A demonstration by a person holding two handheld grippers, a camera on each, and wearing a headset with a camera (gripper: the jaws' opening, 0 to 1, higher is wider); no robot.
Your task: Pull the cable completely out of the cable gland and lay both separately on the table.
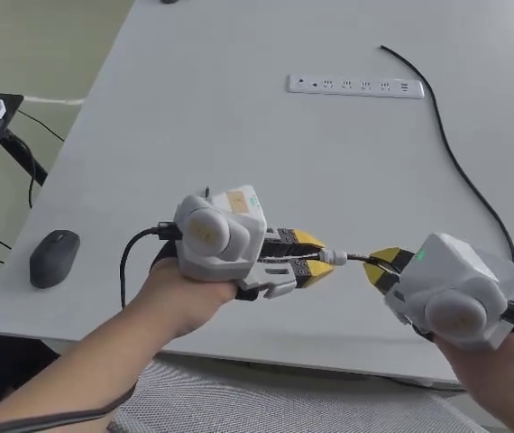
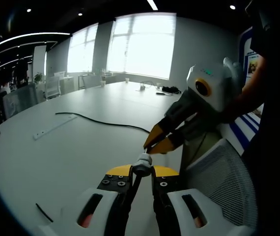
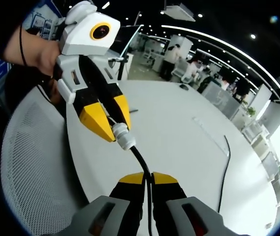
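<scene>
- The left gripper (image 1: 314,257) is held up in the air over the near edge of the table (image 1: 239,135). Its yellow-tipped jaws are pressed onto the white cable gland (image 1: 335,257).
- In the left gripper view the cable gland (image 2: 142,163) sits right at the jaw tips, and a dark line runs back from it between the two jaws.
- The right gripper (image 1: 380,267) faces it from the right, close by, its jaws pinching the black cable (image 1: 354,259) just beyond the gland.
- A short stretch of cable (image 3: 139,157) spans the gap between the two tools. It runs from the cable gland (image 3: 122,135) down into the right gripper's (image 3: 147,178) closed tips and on between the jaws.
- The cable is not yet out of the gland; neither lies on the table.
- Toward the far edge lies a white power strip (image 1: 354,86), and its black cord (image 1: 455,162) trails along the right side toward the near edge.
- A dark mouse (image 1: 54,257) rests near the left edge, close to the near-left corner.
- A mesh chair (image 1: 239,397) is tucked below the near edge.
</scene>
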